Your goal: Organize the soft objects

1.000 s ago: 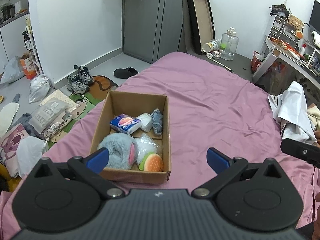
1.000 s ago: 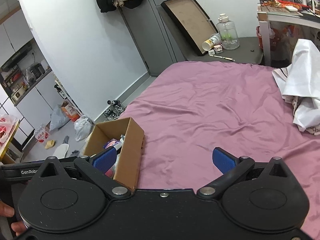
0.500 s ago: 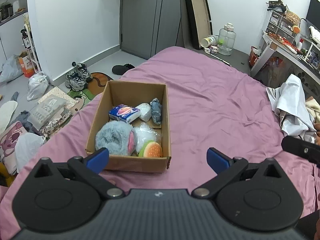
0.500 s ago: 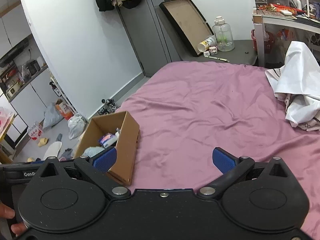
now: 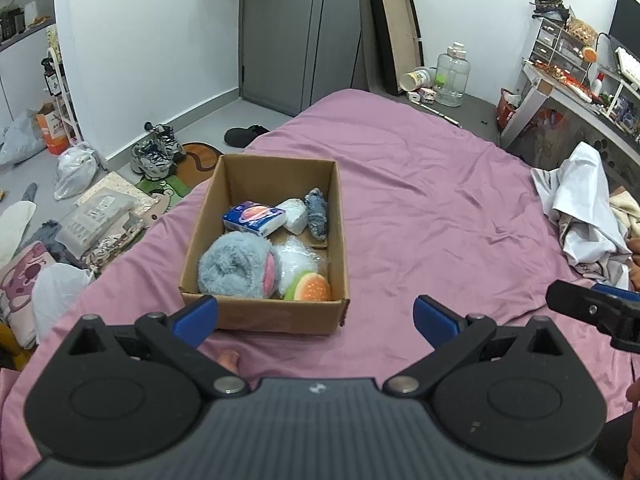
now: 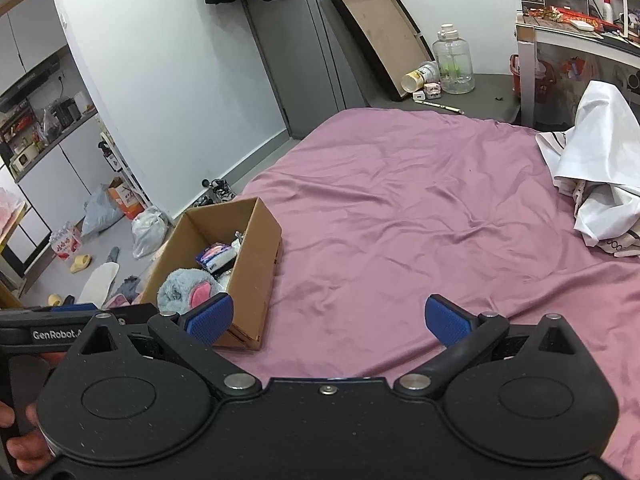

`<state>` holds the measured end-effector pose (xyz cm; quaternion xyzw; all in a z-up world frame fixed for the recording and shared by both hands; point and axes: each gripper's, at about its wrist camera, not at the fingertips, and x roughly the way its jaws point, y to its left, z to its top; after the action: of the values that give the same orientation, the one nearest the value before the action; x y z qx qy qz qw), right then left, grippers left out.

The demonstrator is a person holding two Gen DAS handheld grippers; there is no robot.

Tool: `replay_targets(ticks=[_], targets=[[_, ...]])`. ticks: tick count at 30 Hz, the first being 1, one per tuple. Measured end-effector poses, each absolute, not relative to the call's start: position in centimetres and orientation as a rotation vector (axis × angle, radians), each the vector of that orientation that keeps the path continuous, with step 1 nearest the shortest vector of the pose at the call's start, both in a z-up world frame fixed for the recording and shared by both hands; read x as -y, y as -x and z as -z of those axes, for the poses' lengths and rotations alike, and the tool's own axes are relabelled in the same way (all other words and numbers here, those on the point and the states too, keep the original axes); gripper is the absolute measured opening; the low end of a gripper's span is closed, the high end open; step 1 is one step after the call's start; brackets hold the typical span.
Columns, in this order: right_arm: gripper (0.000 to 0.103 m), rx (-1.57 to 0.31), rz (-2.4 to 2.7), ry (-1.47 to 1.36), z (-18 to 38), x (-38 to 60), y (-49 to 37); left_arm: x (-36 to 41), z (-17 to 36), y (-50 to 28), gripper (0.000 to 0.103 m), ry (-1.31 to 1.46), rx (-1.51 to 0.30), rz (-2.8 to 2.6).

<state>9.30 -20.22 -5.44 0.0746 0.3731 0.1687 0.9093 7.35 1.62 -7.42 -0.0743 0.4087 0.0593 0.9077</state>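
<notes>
A brown cardboard box (image 5: 340, 248) stands on the purple bedsheet (image 5: 440, 216). Inside lie a grey fluffy plush with pink ears (image 5: 236, 268), a burger toy (image 5: 312, 290), a clear plastic bag (image 5: 298, 258), a blue tissue pack (image 5: 254, 218), a white bundle (image 5: 294, 214) and a grey rolled sock (image 5: 317, 216). My left gripper (image 5: 316, 318) is open and empty, just in front of the box's near wall. My right gripper (image 6: 328, 318) is open and empty over the sheet, with the box (image 6: 256, 264) at its left.
A heap of white and cream clothes (image 5: 584, 212) lies at the bed's right edge. Floor left of the bed holds shoes (image 5: 158, 152), bags and packets (image 5: 96, 216). A desk (image 5: 580, 96) stands at the right. A water jug (image 5: 452, 74) and a leaning frame (image 5: 396, 32) are at the back.
Both grippers have drawn back from the box and risen a little, so it sits farther off in both views. Both stay open and empty.
</notes>
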Motion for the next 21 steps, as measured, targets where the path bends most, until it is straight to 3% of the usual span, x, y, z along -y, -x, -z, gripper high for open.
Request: replay_targets(ticks=[21], targets=[[0.103, -0.808, -0.367, -0.115, 6.0, 19.2, -9.5, -2.8, 7.9, -7.5, 0.103, 0.161, -0.872, -0.165]])
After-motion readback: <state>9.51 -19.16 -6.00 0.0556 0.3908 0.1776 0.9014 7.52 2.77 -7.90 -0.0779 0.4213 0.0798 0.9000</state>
